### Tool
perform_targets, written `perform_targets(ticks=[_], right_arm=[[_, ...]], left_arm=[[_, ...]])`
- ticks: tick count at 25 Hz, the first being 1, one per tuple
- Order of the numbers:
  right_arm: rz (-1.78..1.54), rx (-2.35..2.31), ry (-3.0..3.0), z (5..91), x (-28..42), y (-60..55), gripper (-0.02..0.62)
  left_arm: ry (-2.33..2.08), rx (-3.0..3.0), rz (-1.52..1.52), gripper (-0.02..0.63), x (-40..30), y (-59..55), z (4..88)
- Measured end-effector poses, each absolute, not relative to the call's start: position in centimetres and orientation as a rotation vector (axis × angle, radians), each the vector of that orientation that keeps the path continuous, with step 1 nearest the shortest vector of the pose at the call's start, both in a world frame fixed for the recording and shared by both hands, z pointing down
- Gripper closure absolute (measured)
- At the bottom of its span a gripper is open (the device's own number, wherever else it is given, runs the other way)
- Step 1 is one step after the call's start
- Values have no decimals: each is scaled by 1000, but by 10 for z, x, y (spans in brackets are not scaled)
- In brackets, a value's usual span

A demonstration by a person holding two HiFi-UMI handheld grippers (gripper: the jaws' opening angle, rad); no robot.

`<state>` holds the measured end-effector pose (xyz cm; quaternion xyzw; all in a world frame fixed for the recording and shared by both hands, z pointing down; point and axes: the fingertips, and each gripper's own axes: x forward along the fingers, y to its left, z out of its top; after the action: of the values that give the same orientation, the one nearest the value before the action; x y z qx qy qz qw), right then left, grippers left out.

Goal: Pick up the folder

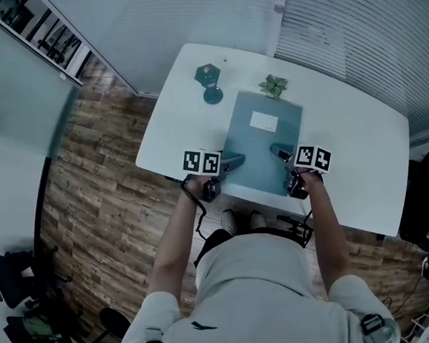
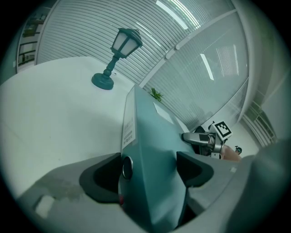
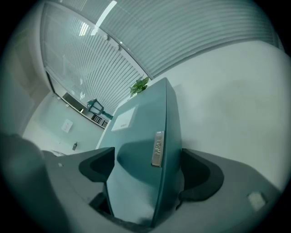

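A teal folder (image 1: 262, 142) with a white label lies on the white table (image 1: 359, 142), its near edge at the table's front. My left gripper (image 1: 230, 161) is shut on the folder's near left corner, and the folder (image 2: 150, 150) fills the space between the two dark pads. My right gripper (image 1: 281, 153) is shut on the near right corner; there the folder (image 3: 145, 154) stands on edge between the pads, with a metal clip on its spine. In the left gripper view the right gripper (image 2: 200, 139) shows beyond the folder.
A small teal lantern lamp (image 1: 209, 82) stands at the table's far left, and a little green plant (image 1: 273, 86) sits just beyond the folder's far edge. Window blinds run behind the table. Wooden floor lies to the left.
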<state>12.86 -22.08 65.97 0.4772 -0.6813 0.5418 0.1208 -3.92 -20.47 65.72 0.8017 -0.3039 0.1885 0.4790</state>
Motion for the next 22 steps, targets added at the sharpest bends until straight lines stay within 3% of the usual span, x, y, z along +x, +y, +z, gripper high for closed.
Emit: perform_targets(ticks=[13, 22], right_arm=[[1721, 1317, -2138, 649, 131, -221, 129], [1974, 1166, -2159, 645, 140, -221, 155]], left_arm=[[-686, 1843, 248, 212, -46, -203, 655], [-490, 1698, 114, 278, -46, -201, 655]])
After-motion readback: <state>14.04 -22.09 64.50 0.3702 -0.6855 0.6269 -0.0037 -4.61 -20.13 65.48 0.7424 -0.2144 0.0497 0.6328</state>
